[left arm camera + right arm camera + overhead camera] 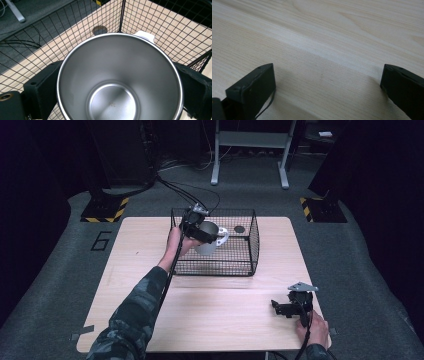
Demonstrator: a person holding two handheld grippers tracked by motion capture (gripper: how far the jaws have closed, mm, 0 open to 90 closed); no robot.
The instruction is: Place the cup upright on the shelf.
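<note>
Stainless steel is what I see most of in the left gripper view: a round, shiny metal cup [120,82] with a white plastic handle [145,36] on its far side, its open mouth turned toward the camera so I can look straight down to its flat bottom. My left gripper [200,231] has its two black jaws pressed against the cup's outer wall, one on each side, clamped on it. In the high view I hold the cup tilted inside the black wire-mesh basket [250,245], which stands on the far half of the pale wooden table [210,320]. The cup sits toward the basket's left half, above its floor; whether it touches the mesh I cannot tell. A dark round spot [239,229] lies on the table surface inside the basket, just to the right of the cup.

My right gripper [282,307] rests low at the near right part of the table, well apart from the basket. Its jaws stand wide apart with bare wood between them, and nothing is held.
</note>
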